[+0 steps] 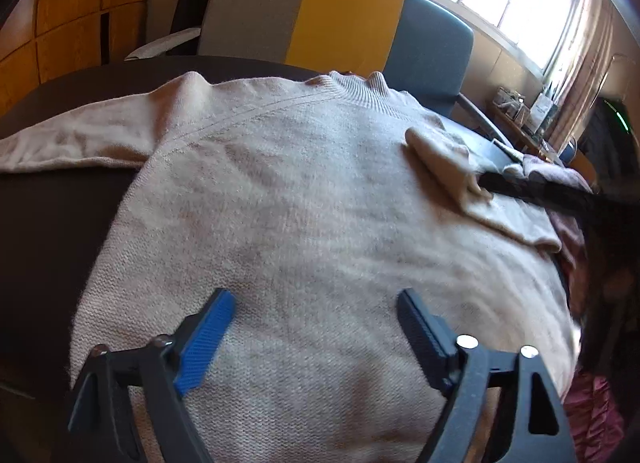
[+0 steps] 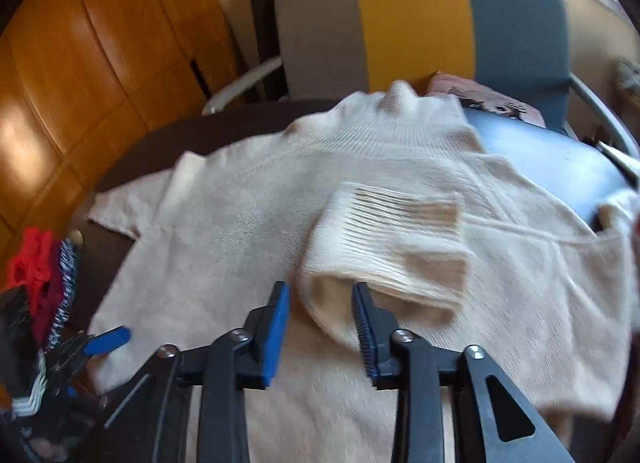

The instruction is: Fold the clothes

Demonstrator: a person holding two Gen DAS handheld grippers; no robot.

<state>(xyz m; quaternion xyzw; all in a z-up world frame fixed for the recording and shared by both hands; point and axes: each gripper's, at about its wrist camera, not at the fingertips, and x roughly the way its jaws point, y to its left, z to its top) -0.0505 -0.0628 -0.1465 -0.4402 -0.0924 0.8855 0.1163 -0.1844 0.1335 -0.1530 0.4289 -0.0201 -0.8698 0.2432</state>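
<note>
I have the cream sweater (image 2: 224, 231) spread flat on the dark worktop (image 1: 48, 199), its collar towards the striped chair (image 2: 416, 23). One sleeve is folded across the chest, and its ribbed cuff (image 2: 384, 247) lies just in front of my right gripper (image 2: 320, 299). That gripper's fingers stand partly apart with the cuff's edge between them, pads not pressing, so I judge the sleeve fold just laid down and let go. My left gripper (image 1: 316, 303) hovers over the sweater's lower body, fingers wide, holding nothing. The other sleeve (image 1: 68, 143) is still stretched out, away from the collar. Next I'd take that sleeve near its cuff and bring it across the chest.
</note>
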